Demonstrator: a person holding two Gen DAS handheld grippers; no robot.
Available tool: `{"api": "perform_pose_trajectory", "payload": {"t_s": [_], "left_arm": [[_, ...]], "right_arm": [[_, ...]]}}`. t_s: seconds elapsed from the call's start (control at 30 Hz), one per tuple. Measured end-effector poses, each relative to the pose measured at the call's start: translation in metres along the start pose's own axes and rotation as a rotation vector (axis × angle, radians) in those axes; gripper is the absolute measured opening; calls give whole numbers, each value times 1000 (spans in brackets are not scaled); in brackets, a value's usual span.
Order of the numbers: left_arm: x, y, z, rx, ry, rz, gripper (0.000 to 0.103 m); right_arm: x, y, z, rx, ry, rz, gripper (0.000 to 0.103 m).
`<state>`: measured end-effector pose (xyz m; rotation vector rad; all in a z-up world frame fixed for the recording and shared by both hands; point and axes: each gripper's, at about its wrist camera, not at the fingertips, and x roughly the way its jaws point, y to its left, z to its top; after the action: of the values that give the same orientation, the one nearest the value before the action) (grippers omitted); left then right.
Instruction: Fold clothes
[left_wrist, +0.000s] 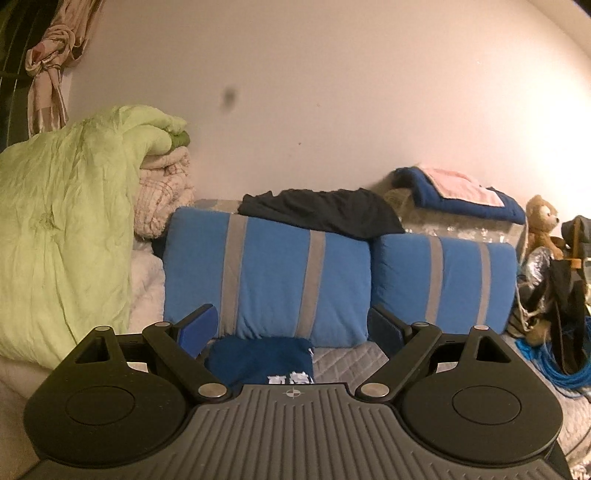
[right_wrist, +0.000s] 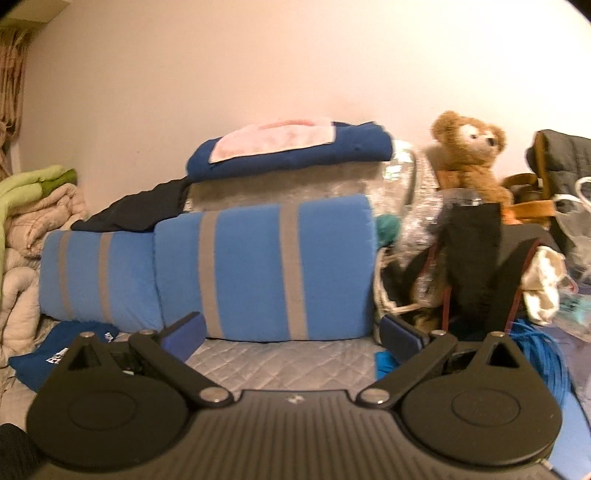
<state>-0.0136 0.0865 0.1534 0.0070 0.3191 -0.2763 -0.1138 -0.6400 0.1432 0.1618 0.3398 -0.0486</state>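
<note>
Quilted grey bedcover (right_wrist: 284, 363) below two blue grey-striped pillows (left_wrist: 266, 280). Crumpled navy printed T-shirt (left_wrist: 258, 360) at my left gripper's (left_wrist: 291, 328) six o'clock, unfolded. Left and right gripper (right_wrist: 291, 332) both spread, empty. I judge folding barely begun.

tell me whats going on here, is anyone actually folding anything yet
Not yet. A person holds both grippers up over the bed, and neither grips anything. The left gripper is open, just above a navy garment with white print lying on the grey quilted cover in front of the blue striped pillows. The right gripper is open too, facing the same pillows, with only the quilt below. A black garment lies draped over the pillows, untouched.
</note>
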Motion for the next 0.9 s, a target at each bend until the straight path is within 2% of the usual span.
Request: {"api": "perform_pose_trajectory", "payload": {"t_s": [0.2,0.37,0.63,0.9], "left_arm": [[-13,4,-27,22,74,-22,89],[-18,12,-56,21,147,-29,89],[12,34,-125,-131,253,-37,89],[58,33,-180,-159,379,8,89]], "right_arm": [[-28,-26,-14,-2,37,-30,102],[-37,-38,-51,6,135,-47,102],[-12,-38,-124,23,256,-52,102],[27,-13,-163,-25,336,-51,102]]}}
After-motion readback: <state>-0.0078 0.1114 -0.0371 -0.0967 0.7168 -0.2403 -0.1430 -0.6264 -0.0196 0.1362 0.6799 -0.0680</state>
